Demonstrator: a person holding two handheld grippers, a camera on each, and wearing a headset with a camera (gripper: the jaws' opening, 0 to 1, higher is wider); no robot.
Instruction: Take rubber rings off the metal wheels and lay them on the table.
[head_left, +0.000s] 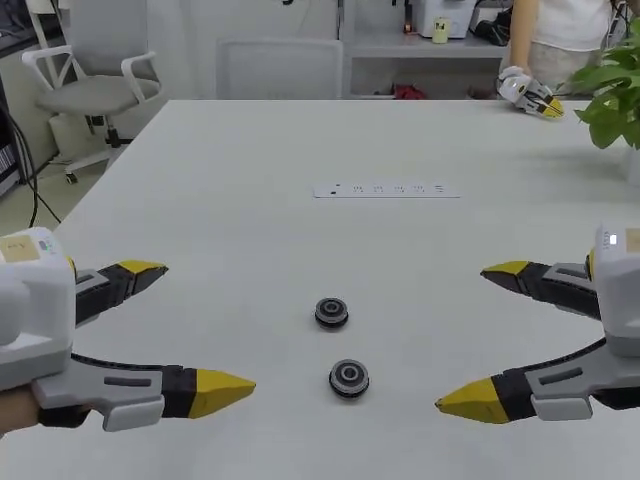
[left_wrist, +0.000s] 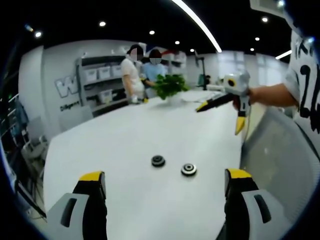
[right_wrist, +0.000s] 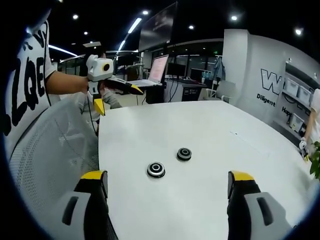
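I hold both claws above the white table (head_left: 250, 200), and I take the white power strip (head_left: 386, 190) as my mark. Two metal wheels lie flat on the table on my side of the strip, well apart from it and near to each other. The farther wheel (head_left: 331, 313) is almost straight below the strip's left end, and the nearer wheel (head_left: 349, 378) sits a little to the right of it. Each one has its dark rubber ring (head_left: 334, 380) around the lighter metal middle.

My left claw (head_left: 208, 326) hangs on my side of the strip, far to its left. Its jaws stand wide apart and hold nothing. My right claw (head_left: 460, 337) hangs to the strip's right, also spread wide and empty. Both point inward at the wheels, touching neither.

Beyond the strip, at the table's far right corner, another person's hand rests with a gripper (head_left: 530, 95), beside a green plant (head_left: 612, 100).
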